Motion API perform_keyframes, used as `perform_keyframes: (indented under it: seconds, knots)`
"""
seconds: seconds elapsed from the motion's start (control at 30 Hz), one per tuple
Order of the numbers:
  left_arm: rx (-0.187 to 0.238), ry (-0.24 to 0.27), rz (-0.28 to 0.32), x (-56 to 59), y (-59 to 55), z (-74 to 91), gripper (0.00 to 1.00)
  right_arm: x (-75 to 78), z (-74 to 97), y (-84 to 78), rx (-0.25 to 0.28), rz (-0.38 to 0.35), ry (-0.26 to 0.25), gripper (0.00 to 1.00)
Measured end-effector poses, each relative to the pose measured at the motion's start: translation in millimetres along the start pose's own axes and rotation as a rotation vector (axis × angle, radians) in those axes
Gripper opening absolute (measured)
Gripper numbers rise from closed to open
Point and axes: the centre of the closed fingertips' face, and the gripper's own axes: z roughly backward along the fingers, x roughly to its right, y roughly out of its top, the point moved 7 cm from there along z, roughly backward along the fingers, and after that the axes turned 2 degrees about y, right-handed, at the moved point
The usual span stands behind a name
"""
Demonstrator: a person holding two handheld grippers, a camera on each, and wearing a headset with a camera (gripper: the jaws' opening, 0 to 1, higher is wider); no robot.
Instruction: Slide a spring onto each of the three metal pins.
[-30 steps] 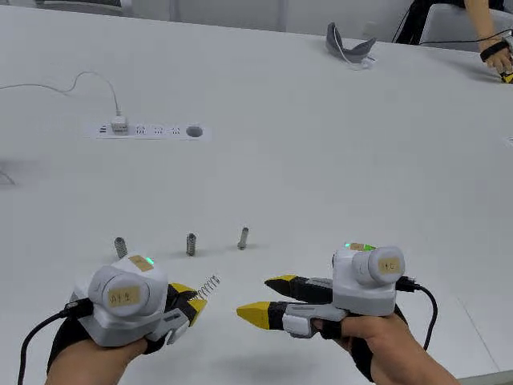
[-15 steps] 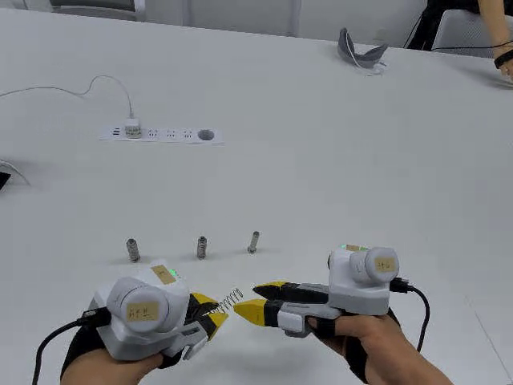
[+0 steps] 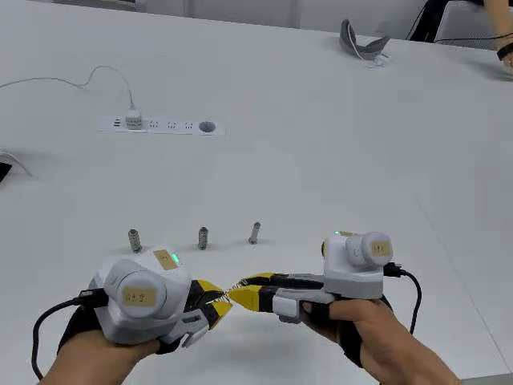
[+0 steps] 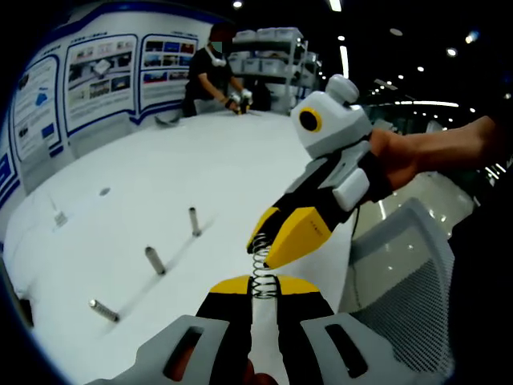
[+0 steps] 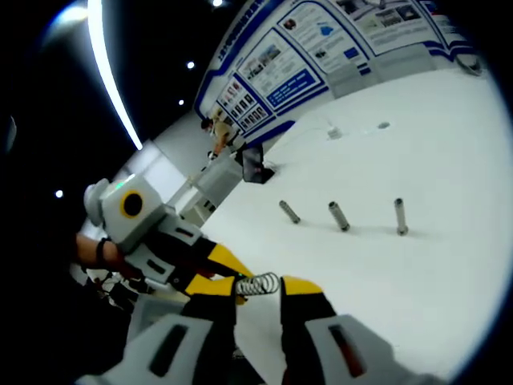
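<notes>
**Right gripper has closed in on the spring; one pin left bare**

The spring (image 4: 261,265) is pinched at its base in your left gripper (image 3: 215,301), and its free end juts out past those tips. A second ago your right gripper (image 3: 240,289) hung well off to the side with its jaws spread wide. It has since come across, the jaws have narrowed, and they now stand on either side of the spring's free end. In the right gripper view the coil lies between the yellow tips, but I cannot tell whether they are squeezing it or only bracketing it.

That looks to me like a handover or a re-grip, made so that an open end of the coil can be brought to a pin.

Out beyond both sets of tips stand the three pins. The bare pin (image 3: 255,233) is nearest your right gripper. The middle pin (image 3: 203,237) and the outer pin (image 3: 135,239), ahead of your left gripper, look ribbed, as if already sprung. So this would be the last spring.

Nothing lies on the table (image 3: 337,160) between your tips and the bare pin. The middle pin stands near it, so mind your jaws there. The power strip (image 3: 164,126) is well beyond.
</notes>
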Motion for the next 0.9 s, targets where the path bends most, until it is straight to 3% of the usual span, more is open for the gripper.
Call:
perform_keyframes:
  seconds: [0.57, 0.9]
  knots:
    - [-0.009, -0.013, -0.026, -0.1, 0.5, 0.7, 0.09, -3.4, 4.6, 7.8, -0.018, -0.011, 0.039, 0.14]
    - [0.019, -0.034, -0.019, -1.3, 5.9, 0.0, 0.09, -10.9, 6.9, 21.1, -0.064, 0.072, 0.052, 0.13]
